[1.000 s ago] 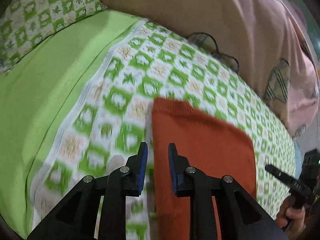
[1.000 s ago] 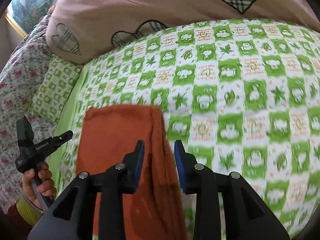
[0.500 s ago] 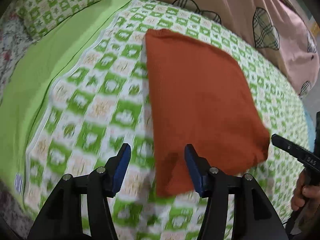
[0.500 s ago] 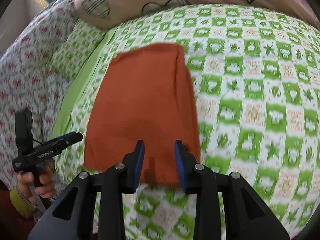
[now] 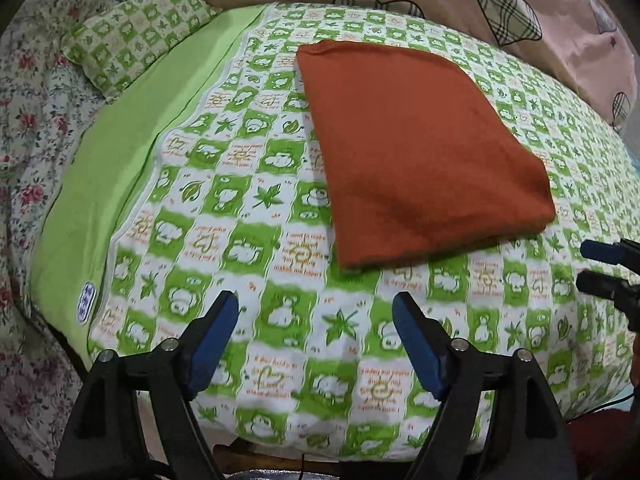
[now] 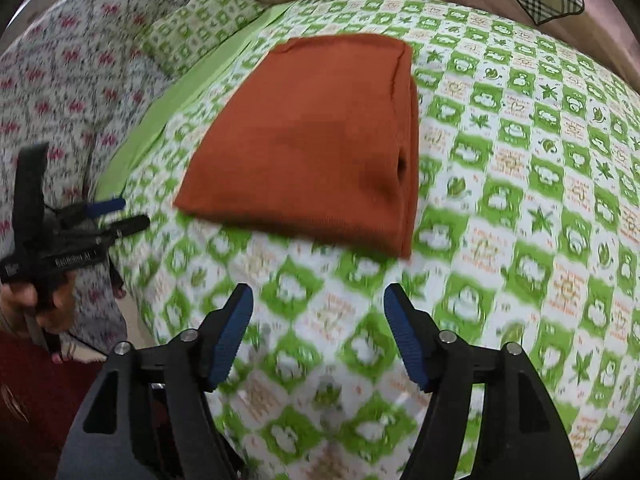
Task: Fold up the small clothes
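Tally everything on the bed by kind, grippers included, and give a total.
Folded orange garment: 1
Green checked pillow: 1
Pink heart-patterned quilt: 1
Grippers: 2, left gripper and right gripper, both open and empty
Total: 5

Checked bedspread blurred near the right hand-held gripper.

You are in a bedroom at home. Ahead of your tongs lies a bed under a green-and-white checked sheet printed with leaves and little animals. Beyond it, to the left, rests a matching pillow. Further left is flowered bedding. Across the far side sprawls a pink quilt with plaid hearts. Soft household linens fill every side you see.
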`<state>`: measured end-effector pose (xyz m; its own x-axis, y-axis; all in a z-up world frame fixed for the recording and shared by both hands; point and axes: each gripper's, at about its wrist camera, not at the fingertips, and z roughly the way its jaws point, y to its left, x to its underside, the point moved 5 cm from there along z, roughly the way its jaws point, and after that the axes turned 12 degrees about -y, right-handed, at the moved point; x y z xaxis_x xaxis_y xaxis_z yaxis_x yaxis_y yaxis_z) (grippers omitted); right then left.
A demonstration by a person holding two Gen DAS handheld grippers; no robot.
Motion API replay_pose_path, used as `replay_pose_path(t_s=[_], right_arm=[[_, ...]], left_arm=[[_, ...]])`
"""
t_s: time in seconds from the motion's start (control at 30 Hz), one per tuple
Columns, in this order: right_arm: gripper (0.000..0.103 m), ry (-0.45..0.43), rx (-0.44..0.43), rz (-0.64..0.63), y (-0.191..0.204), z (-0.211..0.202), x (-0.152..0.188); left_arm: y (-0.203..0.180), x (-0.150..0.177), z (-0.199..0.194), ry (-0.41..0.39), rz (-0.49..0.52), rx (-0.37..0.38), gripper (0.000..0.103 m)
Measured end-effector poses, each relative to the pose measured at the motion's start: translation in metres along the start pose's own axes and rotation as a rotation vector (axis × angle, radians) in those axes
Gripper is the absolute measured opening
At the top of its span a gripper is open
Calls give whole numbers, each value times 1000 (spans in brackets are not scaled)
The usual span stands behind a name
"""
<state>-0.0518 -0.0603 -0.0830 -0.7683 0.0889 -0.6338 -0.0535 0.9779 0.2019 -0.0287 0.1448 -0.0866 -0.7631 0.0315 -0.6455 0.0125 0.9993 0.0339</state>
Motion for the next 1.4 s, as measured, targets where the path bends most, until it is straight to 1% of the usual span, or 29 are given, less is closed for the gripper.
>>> replay_pose_path(t_s=[0.1, 0.2, 0.3, 0.43, 0.57, 0.7, 0.9, 1.23, 1.4], right_arm=[[73, 6, -7, -18, 4, -4, 9], [75, -2, -1, -31, 6, -6, 10], [79, -23, 6, -35, 8, -6, 4], [80, -40, 9, -55, 14, -4, -5], [89, -56, 7, -80, 18, -2, -14], [89, -54, 17, -98, 20, 4, -23], [89, -63, 18, -112, 22, 9, -38], [90, -64, 31, -74, 16, 23, -61], [90, -58, 25, -83, 20, 30, -67]], left_arm=[[0, 2, -2, -4, 13, -12, 81], [0, 1, -4, -10, 18, -27, 82], [0, 0, -3, -11, 20, -30, 82], [-3, -4, -3, -20, 33, -29, 83], [-5, -14, 0, -44, 44, -33, 86], [-6, -26, 6, -53, 30, -29, 87], [-12, -38, 7, -73, 36, -22, 87], [-21, -48, 20, -45, 53, -44, 88], [-21, -56, 25, -41, 44, -56, 88]])
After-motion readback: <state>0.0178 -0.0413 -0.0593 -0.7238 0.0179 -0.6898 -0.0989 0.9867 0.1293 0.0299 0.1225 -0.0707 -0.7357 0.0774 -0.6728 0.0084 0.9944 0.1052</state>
